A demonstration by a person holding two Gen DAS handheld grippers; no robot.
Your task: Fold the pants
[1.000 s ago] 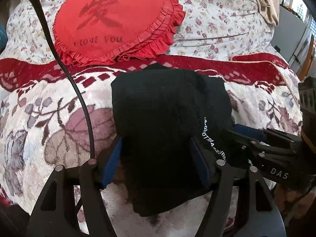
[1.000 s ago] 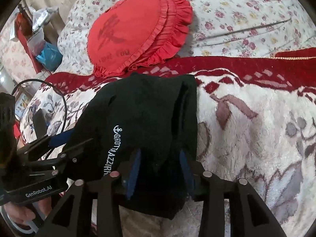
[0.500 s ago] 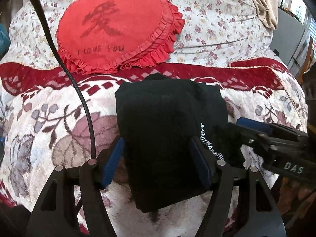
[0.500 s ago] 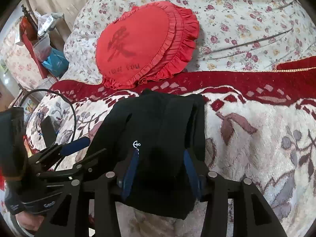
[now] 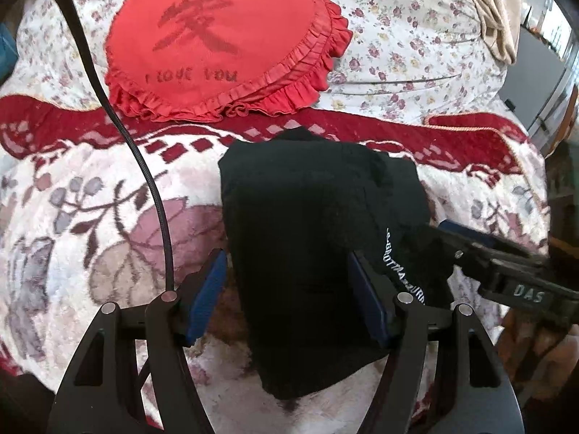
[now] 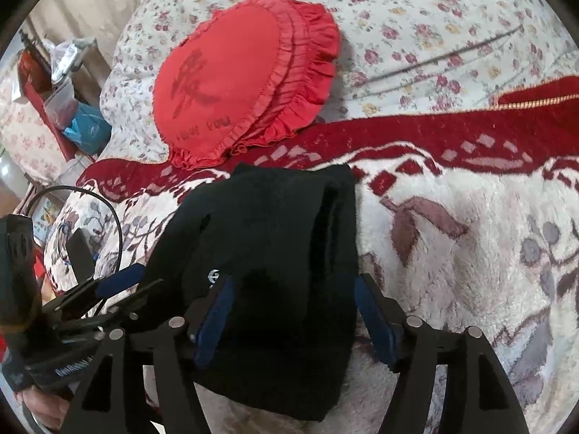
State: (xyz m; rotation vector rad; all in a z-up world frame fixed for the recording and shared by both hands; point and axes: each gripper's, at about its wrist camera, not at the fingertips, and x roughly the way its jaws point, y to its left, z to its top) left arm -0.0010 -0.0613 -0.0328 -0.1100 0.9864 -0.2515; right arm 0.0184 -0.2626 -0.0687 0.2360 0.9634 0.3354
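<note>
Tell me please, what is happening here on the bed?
A person is folding black pants on a flowery blanket, with a hand-held gripper in each hand. The pants already lie as a compact folded bundle. The left hand-held gripper and the right hand-held gripper are both open, fingers on either side of the bundle's near end, not clamping it. A red heart pillow lies behind the pants.
</note>
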